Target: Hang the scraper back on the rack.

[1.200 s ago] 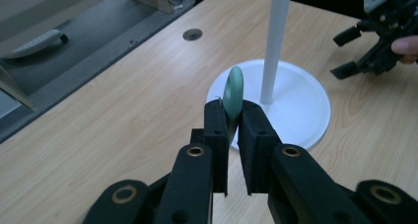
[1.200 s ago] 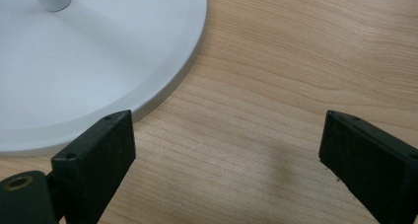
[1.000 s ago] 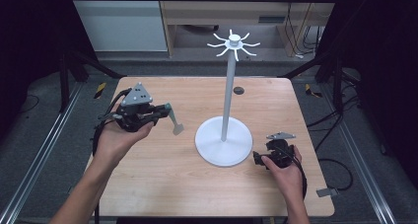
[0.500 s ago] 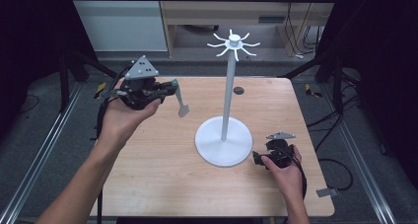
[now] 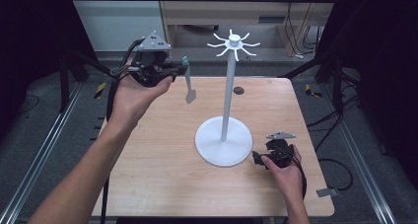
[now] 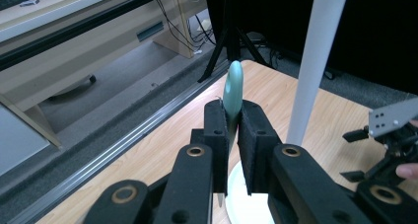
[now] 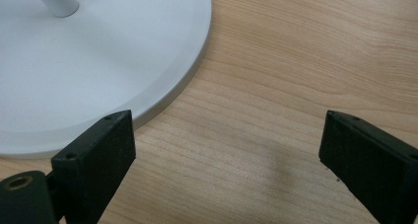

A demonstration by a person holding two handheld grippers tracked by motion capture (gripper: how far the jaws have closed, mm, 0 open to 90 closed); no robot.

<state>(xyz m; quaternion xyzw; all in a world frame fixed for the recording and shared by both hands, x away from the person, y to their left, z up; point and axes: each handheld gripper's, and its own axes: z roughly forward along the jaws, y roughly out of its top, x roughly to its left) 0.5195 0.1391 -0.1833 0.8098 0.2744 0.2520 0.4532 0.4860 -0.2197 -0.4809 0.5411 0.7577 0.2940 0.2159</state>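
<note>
In the high view, a grey-green spatula (image 5: 189, 81) is held aloft by the left claw (image 5: 173, 72) over the far-left surface (image 5: 157, 155), left of the white hook stand (image 5: 226, 135). In the left claw view, the spatula handle (image 6: 232, 93) is clamped. In the right claw view, the right claw (image 7: 226, 160) is spread open beside the stand base (image 7: 98, 56).

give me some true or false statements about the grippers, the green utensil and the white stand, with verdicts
1. The left gripper is shut on the green utensil. True.
2. The utensil already hangs on a hook of the white stand. False: it is held in the air, left of the pole.
3. The right gripper has its jaws apart. True.
4. The right gripper grips the stand's pole. False: it sits low by the round base, holding nothing.
5. The stand lies tipped on the table. False: it stands upright.
</note>
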